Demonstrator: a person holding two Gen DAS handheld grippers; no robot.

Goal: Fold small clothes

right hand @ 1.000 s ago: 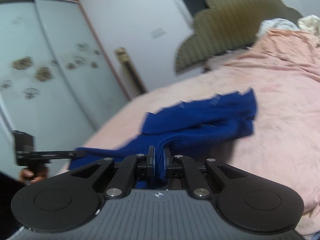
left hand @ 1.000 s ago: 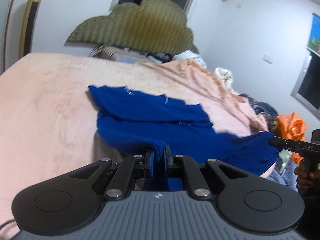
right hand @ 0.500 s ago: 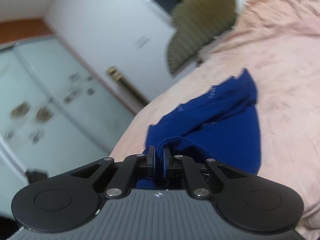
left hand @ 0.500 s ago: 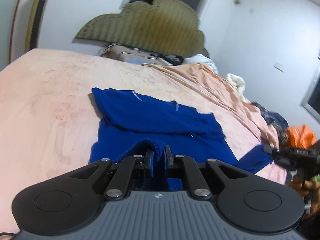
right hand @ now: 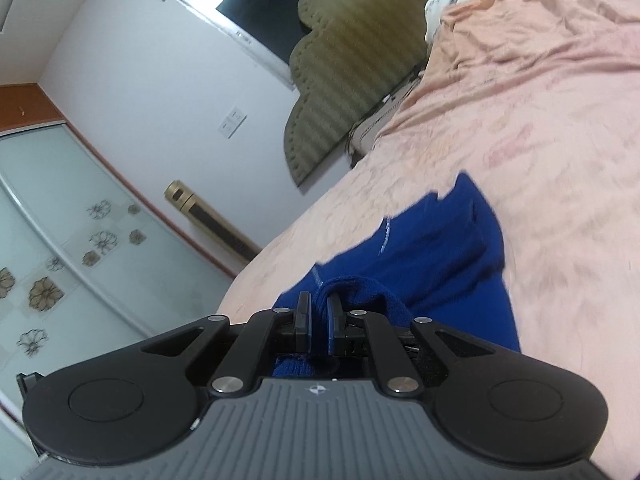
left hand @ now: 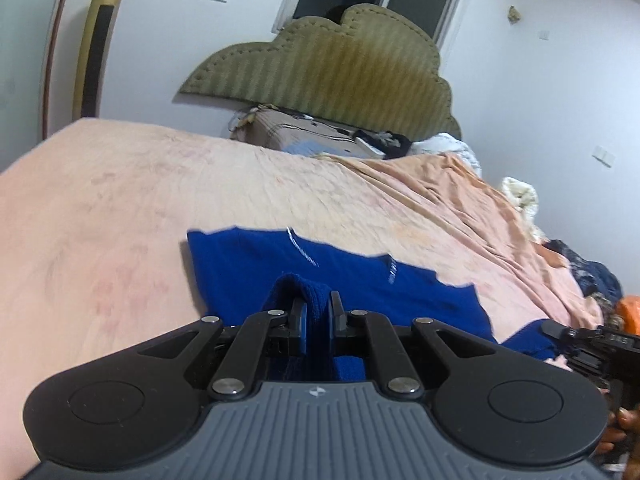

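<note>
A small dark blue knitted garment point(left hand: 248, 264) lies on the pink bedspread point(left hand: 100, 208), partly doubled over itself. My left gripper point(left hand: 318, 312) is shut on a bunched edge of the blue garment, which rises between its pads. In the right wrist view the same blue garment point(right hand: 452, 248) stretches away across the bed, and my right gripper point(right hand: 319, 316) is shut on another bunched edge of it. The right gripper point(left hand: 560, 330) also shows at the right edge of the left wrist view, held by a hand. The view of the right wrist is rolled sideways.
A green scalloped headboard point(left hand: 340, 60) stands at the far end, with a cardboard box point(left hand: 304, 134) and loose items before it. Crumpled clothes point(left hand: 580, 272) and an orange thing point(left hand: 630, 312) pile at the bed's right side. A gold standing unit point(left hand: 98, 40) and glass wardrobe doors point(right hand: 60, 248) line the left wall.
Both grippers have carried their held edges forward over the garment, toward its far edge, so the blue cloth now lies doubled and shorter. The right gripper has rolled markedly and dropped lower.
</note>
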